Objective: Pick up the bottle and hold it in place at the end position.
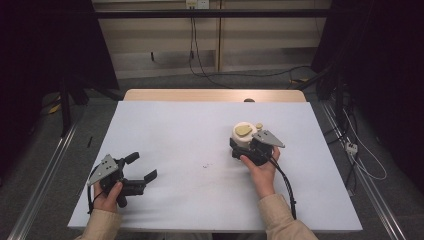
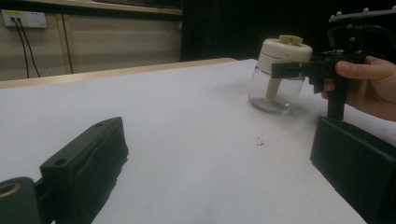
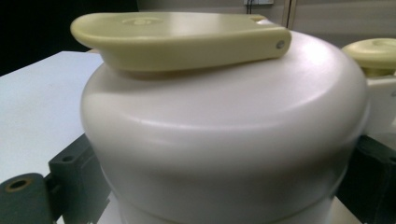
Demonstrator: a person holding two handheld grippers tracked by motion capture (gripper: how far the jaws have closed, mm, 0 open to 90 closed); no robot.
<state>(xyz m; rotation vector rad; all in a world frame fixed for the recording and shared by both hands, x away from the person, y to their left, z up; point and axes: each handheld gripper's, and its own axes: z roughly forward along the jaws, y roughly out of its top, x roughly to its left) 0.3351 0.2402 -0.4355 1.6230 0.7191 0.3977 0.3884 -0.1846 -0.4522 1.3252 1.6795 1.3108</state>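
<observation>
A glass jar (image 2: 276,95) with a cream lid (image 1: 243,134) stands upright right of the desk's (image 1: 190,130) middle, its lid grasped by the right claw (image 1: 244,148). The left claw (image 1: 141,166), released, hovers near the front-left corner.

The jar (image 1: 244,136) stands on the table (image 1: 200,150), right of centre, between the right gripper (image 1: 243,148) jaws; the left gripper (image 1: 141,167) sits well apart, near-left.

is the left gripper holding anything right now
No, the left gripper rests on the white table with its jaws wide apart and nothing between them.
</observation>
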